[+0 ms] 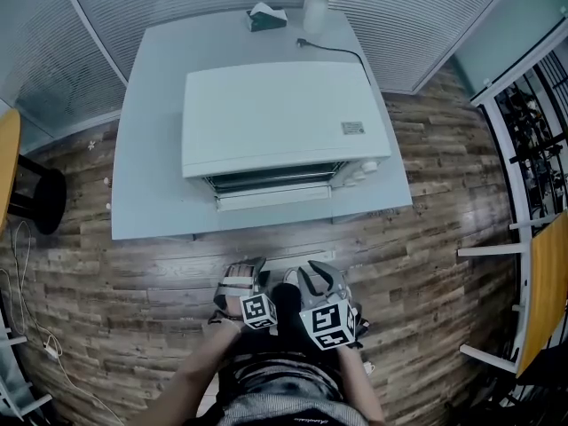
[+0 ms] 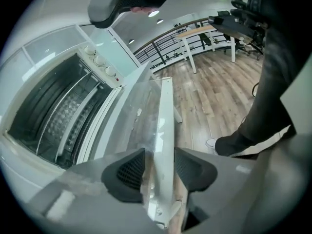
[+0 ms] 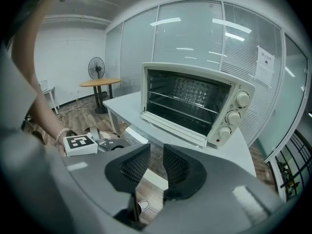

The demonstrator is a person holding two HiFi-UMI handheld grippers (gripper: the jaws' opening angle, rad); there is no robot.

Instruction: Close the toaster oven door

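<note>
The white toaster oven point(image 1: 284, 118) stands on a grey table point(image 1: 151, 149), its glass door swung down toward me and the wire racks point(image 3: 187, 104) bare to view. The door's white handle bar point(image 2: 163, 130) runs between the jaws of my left gripper point(image 2: 160, 167); a sliver of gap shows beside the right pad point(image 2: 187, 167), so the jaws are open around it. My right gripper point(image 3: 157, 165) hangs lower and farther back, facing the oven front, jaws slightly apart with nothing between them. Both grippers point(image 1: 241, 278) point(image 1: 319, 282) sit close to my body, in front of the table.
A tissue box point(image 1: 266, 16), a flower vase point(image 1: 317, 3) and the oven's power cord point(image 1: 342, 51) lie at the table's far end. Three knobs point(image 3: 233, 117) line the oven's right side. A dark stool point(image 1: 40, 198) stands left, a wooden desk point(image 1: 546, 300) right, a fan point(image 3: 97, 69) beyond.
</note>
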